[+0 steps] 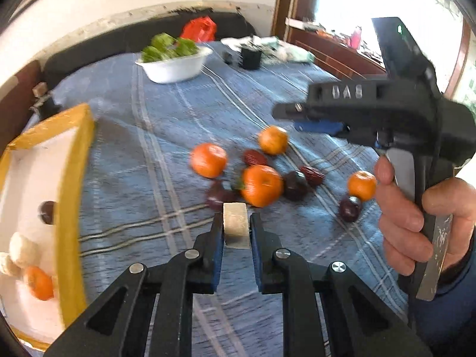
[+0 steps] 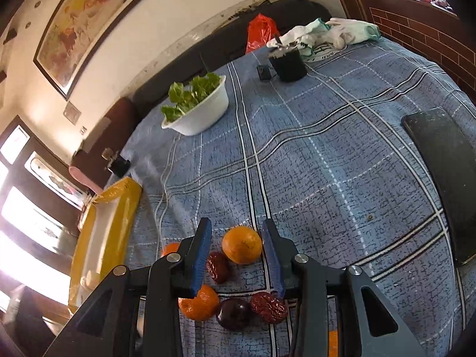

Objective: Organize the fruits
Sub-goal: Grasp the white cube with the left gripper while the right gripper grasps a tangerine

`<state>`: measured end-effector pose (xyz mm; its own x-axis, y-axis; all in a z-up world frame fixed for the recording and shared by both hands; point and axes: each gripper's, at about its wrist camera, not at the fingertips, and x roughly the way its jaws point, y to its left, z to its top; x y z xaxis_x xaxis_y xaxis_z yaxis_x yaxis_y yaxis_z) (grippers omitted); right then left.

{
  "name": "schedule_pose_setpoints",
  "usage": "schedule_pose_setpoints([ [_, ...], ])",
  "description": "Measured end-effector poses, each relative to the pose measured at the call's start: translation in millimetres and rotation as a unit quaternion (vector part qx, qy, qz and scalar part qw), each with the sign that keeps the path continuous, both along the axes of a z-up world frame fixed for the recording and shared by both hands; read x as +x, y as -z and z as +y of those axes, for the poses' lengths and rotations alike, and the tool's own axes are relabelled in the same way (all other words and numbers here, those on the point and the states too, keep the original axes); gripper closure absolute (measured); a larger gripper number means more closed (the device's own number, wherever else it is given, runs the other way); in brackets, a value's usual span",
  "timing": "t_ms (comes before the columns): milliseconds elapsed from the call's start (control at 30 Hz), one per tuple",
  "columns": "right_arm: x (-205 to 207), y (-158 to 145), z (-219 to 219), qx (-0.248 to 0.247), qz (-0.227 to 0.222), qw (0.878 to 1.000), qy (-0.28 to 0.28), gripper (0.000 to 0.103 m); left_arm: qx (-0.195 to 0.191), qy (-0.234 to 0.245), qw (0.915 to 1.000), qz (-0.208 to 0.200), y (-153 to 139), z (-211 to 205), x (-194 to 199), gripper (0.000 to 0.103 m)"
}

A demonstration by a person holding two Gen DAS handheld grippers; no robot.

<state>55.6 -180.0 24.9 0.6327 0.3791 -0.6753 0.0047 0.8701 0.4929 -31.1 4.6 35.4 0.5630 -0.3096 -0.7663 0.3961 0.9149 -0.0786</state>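
Note:
Several oranges, dark plums and red dates lie scattered on the blue checked cloth [image 1: 142,154]. My left gripper [image 1: 237,218] hangs just in front of them, shut on a pale beige block [image 1: 235,230]. At the left stands a yellow-rimmed white tray [image 1: 74,178] holding a plum [image 1: 47,211], an orange [image 1: 38,282] and pale round pieces [image 1: 20,250]. My right gripper [image 2: 236,221] is open above an orange [image 2: 242,245] that shows between its fingers, untouched. A date [image 2: 218,267], another orange [image 2: 197,303], a plum [image 2: 233,314] and a second date [image 2: 269,306] lie under it.
A white bowl of greens [image 2: 202,113] stands at the back, with a black pot [image 2: 288,62], white gloves [image 2: 327,32] and a red bag [image 2: 261,31] beyond it. A dark phone [image 2: 440,172] lies at the right. A person's hand [image 1: 410,223] holds the right gripper's handle.

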Motion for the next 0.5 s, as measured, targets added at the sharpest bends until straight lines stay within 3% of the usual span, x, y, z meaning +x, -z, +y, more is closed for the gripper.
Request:
schedule_pose_setpoints([
  [200,7.6,8.1,21.0,-0.068,0.001,0.998,-0.005,0.067,-0.004,-0.034,0.9994,-0.01,2.0,17.2,11.3,0.087],
  [333,12.8,16.3,27.1,-0.074,0.015,0.997,-0.024,0.067,-0.003,-0.041,0.9987,-0.03,0.1,17.1,13.3,0.087],
  [500,7.7,12.0,31.0,-0.103,-0.001,0.994,-0.023,0.069,-0.001,-0.054,0.9973,-0.049,-2.3,19.3,15.5,0.087],
])
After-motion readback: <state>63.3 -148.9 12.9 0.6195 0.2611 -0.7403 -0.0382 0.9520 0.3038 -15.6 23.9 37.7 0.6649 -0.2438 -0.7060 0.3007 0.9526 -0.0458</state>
